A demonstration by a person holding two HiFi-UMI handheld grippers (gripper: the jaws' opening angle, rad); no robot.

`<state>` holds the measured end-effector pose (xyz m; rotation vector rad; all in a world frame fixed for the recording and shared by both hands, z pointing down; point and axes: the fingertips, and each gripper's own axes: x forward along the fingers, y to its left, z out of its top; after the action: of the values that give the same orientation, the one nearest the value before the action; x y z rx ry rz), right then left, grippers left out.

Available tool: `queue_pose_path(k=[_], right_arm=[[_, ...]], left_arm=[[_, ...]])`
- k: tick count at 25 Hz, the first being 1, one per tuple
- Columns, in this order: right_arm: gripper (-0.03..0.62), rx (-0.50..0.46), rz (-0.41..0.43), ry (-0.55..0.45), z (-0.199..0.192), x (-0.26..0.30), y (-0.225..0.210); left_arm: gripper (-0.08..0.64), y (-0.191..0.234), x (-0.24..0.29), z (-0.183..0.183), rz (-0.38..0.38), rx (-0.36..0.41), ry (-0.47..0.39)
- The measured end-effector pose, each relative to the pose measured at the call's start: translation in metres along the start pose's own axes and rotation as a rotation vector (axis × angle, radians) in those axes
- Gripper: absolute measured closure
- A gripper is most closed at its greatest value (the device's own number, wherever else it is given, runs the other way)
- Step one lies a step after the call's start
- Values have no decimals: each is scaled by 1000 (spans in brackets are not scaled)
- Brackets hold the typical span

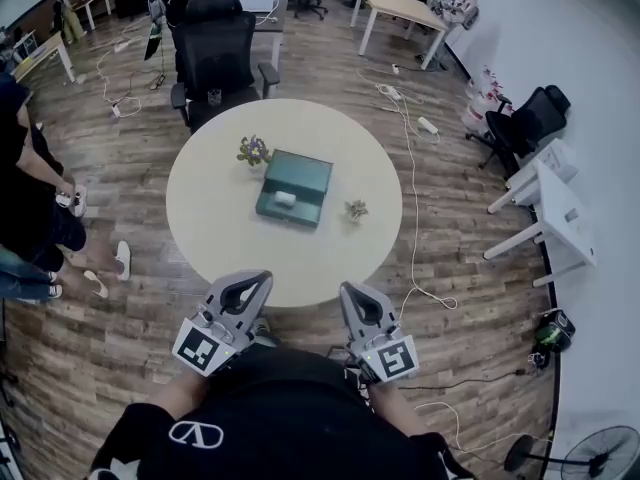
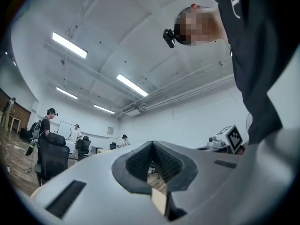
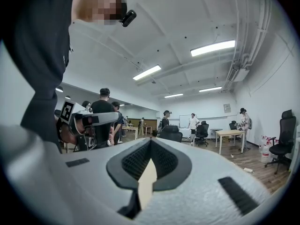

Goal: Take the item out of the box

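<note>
Head view — item [image 1: 285, 198] in box [image 1: 303, 173] lies left-right.

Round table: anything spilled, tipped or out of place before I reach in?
Nothing stands out. The teal box lies open near the middle of the round table with a white item inside. A flower bunch and a smaller sprig flank it, and nothing is spilled.

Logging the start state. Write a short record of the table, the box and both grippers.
table: round, pale
box: teal, mid-table
item: small, white, at the box's near part
beside box: two small flower pots
left gripper: jaws together, empty, off the table's near edge
right gripper: same
</note>
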<state>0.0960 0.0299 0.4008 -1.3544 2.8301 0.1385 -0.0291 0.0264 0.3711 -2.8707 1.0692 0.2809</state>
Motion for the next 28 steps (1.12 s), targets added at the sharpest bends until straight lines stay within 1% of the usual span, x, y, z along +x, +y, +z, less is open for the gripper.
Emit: queue_pose_path(k=[3, 5, 8, 11, 15, 20, 24, 28], right_arm=[[588, 3, -31, 52, -6, 48, -16], [588, 0, -36, 69, -10, 74, -24], [588, -11, -46, 84, -15, 106, -33], [588, -28, -61, 94, -18, 131, -42], [588, -50, -48, 101, -24, 151, -51], [588, -52, -21, 108, -29, 167, -65], [588, -30, 23, 102, -38, 166, -75], [588, -20, 63, 115, -40, 165, -87]], left_arm=[[554, 49, 17, -6, -18, -6, 11], [554, 75, 29, -10, -25, -20, 7], [554, 105, 42, -18, -44, -38, 9], [554, 126, 53, -25, -58, -54, 7], [554, 140, 65, -32, -62, -67, 7], [554, 145, 80, -38, -49, -74, 18], [554, 142, 91, -39, -13, -59, 21], [554, 138, 99, -37, 32, -59, 24]])
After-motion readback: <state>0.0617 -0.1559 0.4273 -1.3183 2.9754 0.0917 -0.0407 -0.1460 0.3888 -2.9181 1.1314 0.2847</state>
